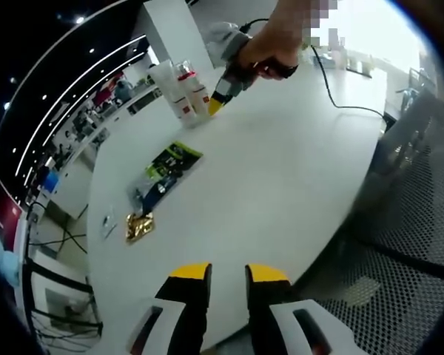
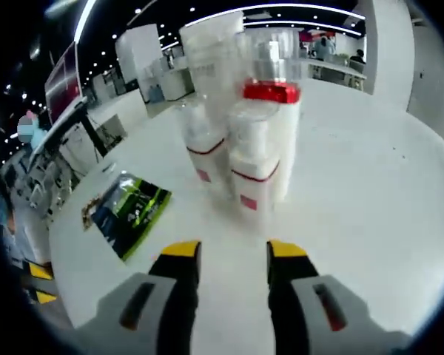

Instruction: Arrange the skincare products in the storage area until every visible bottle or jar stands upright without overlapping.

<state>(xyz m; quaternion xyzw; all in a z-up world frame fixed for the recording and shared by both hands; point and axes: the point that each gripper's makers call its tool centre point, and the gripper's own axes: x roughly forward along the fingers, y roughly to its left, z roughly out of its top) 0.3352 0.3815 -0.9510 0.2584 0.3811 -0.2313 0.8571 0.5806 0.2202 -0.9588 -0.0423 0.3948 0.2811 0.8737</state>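
So, step: bottles (image 2: 244,140) stand upright in a tight cluster on the tabletop (image 2: 370,185); I judge arranging nearly done.
Next move: check spacing, nudge gently.
Right hand-held gripper (image 2: 233,255): jaws apart, empty, just before the cluster.
Left hand-held gripper (image 1: 227,275): jaws parted, empty, well away from the bottles.
Sachets (image 1: 166,170): flat, between left gripper and cluster.

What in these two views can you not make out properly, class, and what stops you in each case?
- Printing on the white bottles with red bands: right gripper view, blurred.
- Tall white tube behind them: lower part hidden by the bottles.
- Green and black flat packet and gold foil sachet: left gripper view, text too small.
- Right tongs: left gripper view, too small to judge what they touch.
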